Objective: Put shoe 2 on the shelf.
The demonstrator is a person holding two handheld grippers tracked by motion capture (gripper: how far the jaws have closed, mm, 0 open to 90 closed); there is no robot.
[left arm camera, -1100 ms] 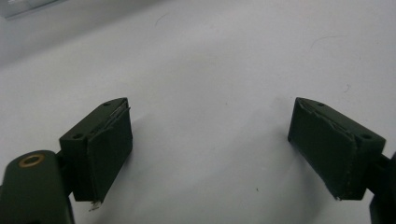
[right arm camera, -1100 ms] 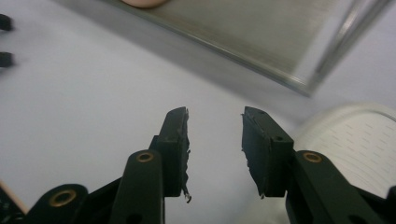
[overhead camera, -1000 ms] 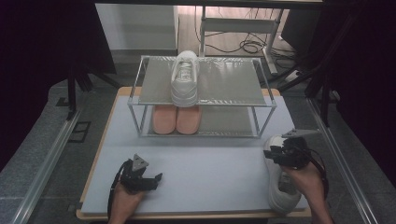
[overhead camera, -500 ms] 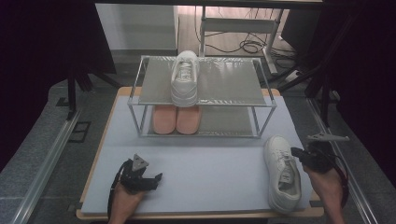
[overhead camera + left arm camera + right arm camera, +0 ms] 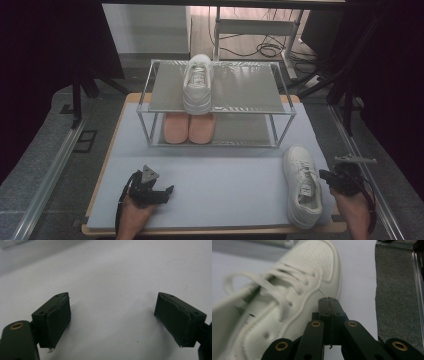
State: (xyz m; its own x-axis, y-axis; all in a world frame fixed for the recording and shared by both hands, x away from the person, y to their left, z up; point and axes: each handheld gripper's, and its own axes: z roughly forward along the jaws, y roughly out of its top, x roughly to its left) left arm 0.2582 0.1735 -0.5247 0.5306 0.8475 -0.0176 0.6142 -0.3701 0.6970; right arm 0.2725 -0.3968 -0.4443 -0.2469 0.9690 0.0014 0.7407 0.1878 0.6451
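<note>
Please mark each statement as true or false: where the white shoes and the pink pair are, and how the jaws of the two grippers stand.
1. One white shoe stands on the top shelf of the rack. True.
2. The pink pair sits on the top shelf. False: it sits on the lower shelf, under the white shoe.
3. The right gripper holds the second white shoe. False: its jaws are shut with nothing between them, beside that shoe, which lies on the board.
4. The left gripper has its jaws open over bare board. True.
5. The second white shoe lies at the board's left edge. False: it lies near the right edge.
</note>
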